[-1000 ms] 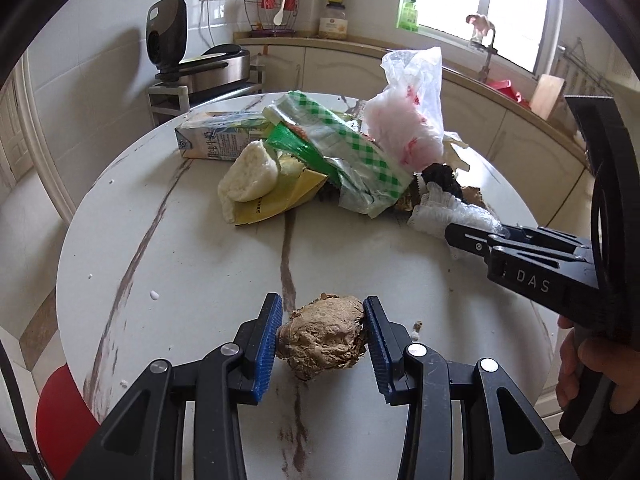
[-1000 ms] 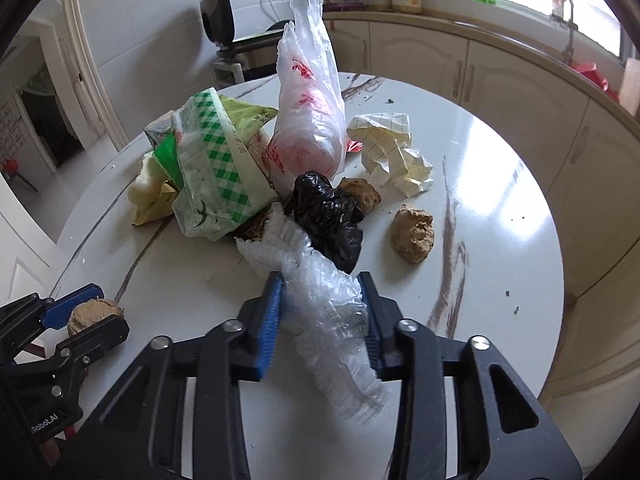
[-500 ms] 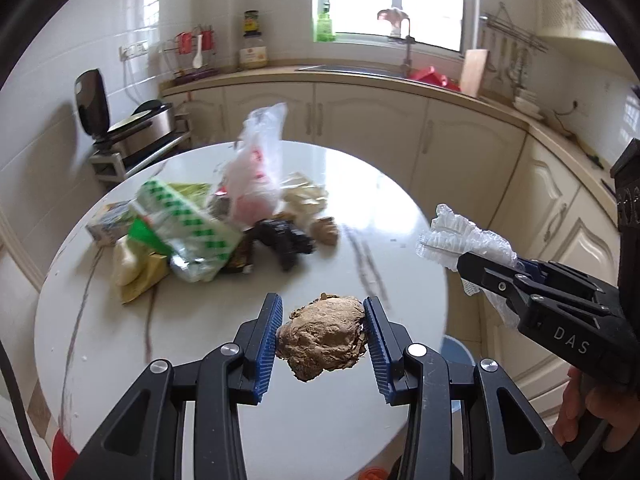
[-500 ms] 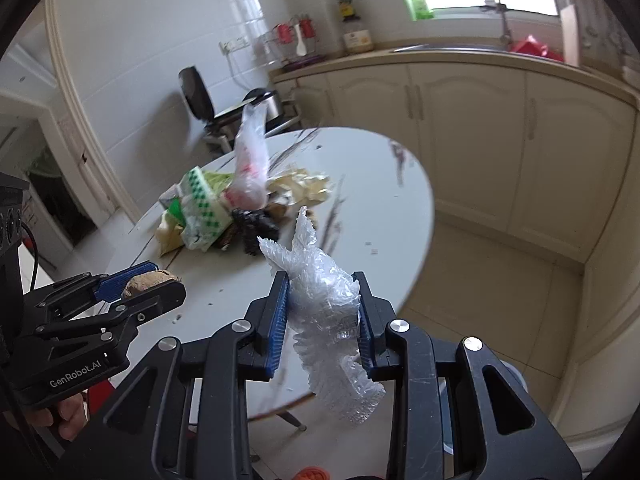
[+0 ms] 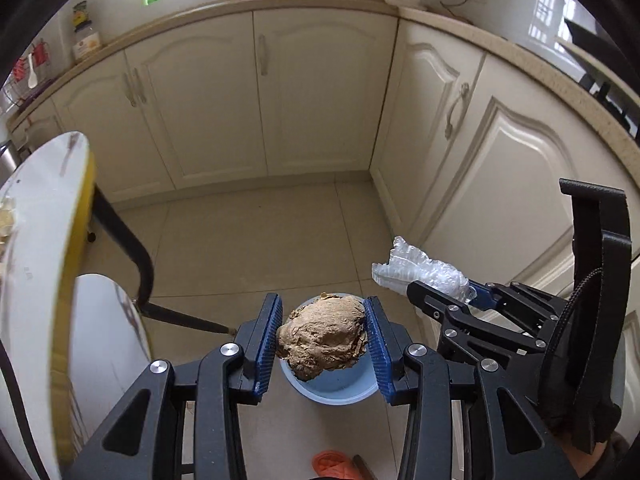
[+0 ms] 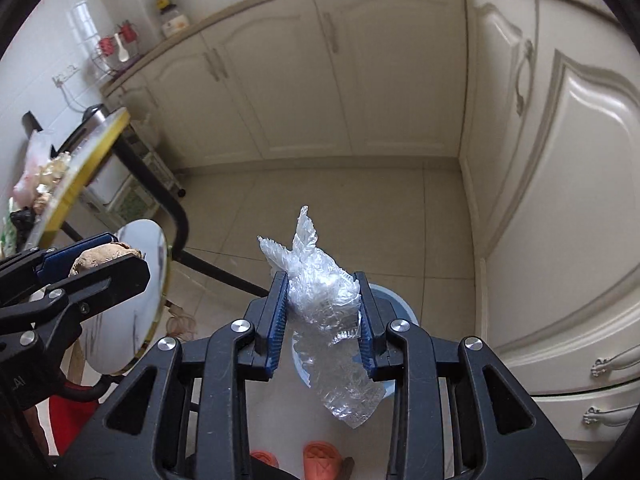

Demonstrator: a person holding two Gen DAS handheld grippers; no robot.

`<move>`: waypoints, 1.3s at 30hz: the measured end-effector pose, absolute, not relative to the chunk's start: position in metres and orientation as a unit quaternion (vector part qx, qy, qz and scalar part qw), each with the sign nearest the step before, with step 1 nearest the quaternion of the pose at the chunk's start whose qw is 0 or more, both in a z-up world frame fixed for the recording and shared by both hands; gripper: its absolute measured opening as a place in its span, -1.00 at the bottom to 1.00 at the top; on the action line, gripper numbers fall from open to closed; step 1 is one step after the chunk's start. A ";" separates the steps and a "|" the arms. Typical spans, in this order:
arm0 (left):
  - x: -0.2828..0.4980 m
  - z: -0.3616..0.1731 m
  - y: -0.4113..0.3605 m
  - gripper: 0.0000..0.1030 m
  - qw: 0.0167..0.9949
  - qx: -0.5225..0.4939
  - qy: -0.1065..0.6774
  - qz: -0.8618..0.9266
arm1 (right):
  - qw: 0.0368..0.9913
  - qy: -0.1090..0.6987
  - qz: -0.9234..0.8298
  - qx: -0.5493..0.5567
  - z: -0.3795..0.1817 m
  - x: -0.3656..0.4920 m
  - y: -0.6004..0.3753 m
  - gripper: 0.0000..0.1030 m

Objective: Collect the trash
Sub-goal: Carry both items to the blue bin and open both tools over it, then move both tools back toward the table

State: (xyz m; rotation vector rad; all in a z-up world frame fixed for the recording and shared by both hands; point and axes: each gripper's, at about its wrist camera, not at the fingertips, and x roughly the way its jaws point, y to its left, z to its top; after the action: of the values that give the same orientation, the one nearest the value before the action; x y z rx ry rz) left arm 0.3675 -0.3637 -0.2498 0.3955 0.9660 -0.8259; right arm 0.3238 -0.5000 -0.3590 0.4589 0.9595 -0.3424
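My left gripper point(image 5: 323, 344) is shut on a brown crumpled lump point(image 5: 324, 340) and holds it in the air over a light blue bin point(image 5: 340, 388) on the floor. My right gripper point(image 6: 323, 320) is shut on a clear crumpled plastic wrapper point(image 6: 324, 300), also above the blue bin point(image 6: 394, 300). The right gripper shows in the left wrist view point(image 5: 436, 292) to the right of the lump. The left gripper with the lump point(image 6: 104, 256) shows at the left of the right wrist view.
The round white table point(image 5: 36, 240) with a yellow edge is at the far left, with more trash point(image 6: 36, 184) on it. Its black legs point(image 5: 136, 256) stand near the bin. Cream cabinets point(image 5: 256, 92) line the back and right. Orange slippers point(image 6: 320, 454) are below.
Both grippers have swung right, away from the table, and now hang over the floor and the blue bin. Each still holds its piece of trash.
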 end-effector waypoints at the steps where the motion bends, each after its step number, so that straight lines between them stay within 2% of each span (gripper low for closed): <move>1: 0.371 -0.261 -0.373 -0.27 0.781 0.192 0.452 -0.385 | 0.842 0.462 -0.166 0.223 -0.369 0.322 -0.507 -0.43; 5: 0.386 -0.300 -0.401 -0.25 0.766 0.208 0.468 -0.389 | 0.826 0.480 -0.175 0.238 -0.402 0.324 -0.527 -0.43; 7: 0.400 -0.316 -0.408 -0.17 0.763 0.219 0.474 -0.381 | 0.820 0.486 -0.176 0.244 -0.414 0.328 -0.531 -0.43; 9: 0.404 -0.322 -0.410 0.17 0.766 0.221 0.473 -0.376 | 0.816 0.491 -0.176 0.250 -0.422 0.332 -0.533 -0.43; 10: 0.406 -0.323 -0.409 0.24 0.768 0.222 0.471 -0.373 | 0.814 0.493 -0.174 0.253 -0.426 0.335 -0.533 -0.42; 15: 0.400 -0.323 -0.413 0.36 0.785 0.236 0.452 -0.353 | 0.812 0.493 -0.164 0.264 -0.441 0.341 -0.540 -0.32; 17: 0.396 -0.316 -0.409 0.36 0.790 0.231 0.449 -0.347 | 0.811 0.495 -0.166 0.263 -0.441 0.345 -0.537 -0.17; 18: 0.394 -0.310 -0.406 0.36 0.794 0.226 0.448 -0.343 | 0.811 0.496 -0.168 0.261 -0.438 0.348 -0.533 0.09; 19: 0.390 -0.303 -0.402 0.36 0.797 0.224 0.446 -0.341 | 0.814 0.492 -0.170 0.257 -0.433 0.348 -0.530 0.29; 23: 0.377 -0.275 -0.379 0.37 0.815 0.211 0.424 -0.335 | 0.831 0.475 -0.169 0.235 -0.404 0.347 -0.517 0.32; 25: 0.366 -0.257 -0.364 0.39 0.828 0.206 0.406 -0.328 | 0.844 0.461 -0.174 0.213 -0.381 0.343 -0.504 0.63; 26: 0.360 -0.247 -0.357 0.42 0.836 0.202 0.394 -0.325 | 0.852 0.450 -0.177 0.202 -0.366 0.339 -0.498 0.71; 30: 0.332 -0.201 -0.314 0.67 0.867 0.184 0.344 -0.309 | 0.878 0.411 -0.181 0.164 -0.309 0.328 -0.464 0.79; 33: 0.309 -0.173 -0.270 0.76 0.888 0.170 0.310 -0.295 | 0.899 0.378 -0.183 0.127 -0.265 0.317 -0.432 0.82; 35: 0.291 -0.157 -0.244 0.87 0.901 0.162 0.290 -0.278 | 0.911 0.357 -0.179 0.104 -0.238 0.309 -0.408 0.91; 39: 0.266 -0.132 -0.185 0.92 0.924 0.138 0.261 -0.245 | 0.932 0.322 -0.148 0.080 -0.196 0.301 -0.361 0.96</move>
State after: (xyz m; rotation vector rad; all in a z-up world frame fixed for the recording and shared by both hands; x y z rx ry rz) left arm 0.2660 -0.1846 -0.1321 0.2823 0.5360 -0.5025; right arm 0.3013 -0.3613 -0.1960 0.1628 0.6593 -0.3027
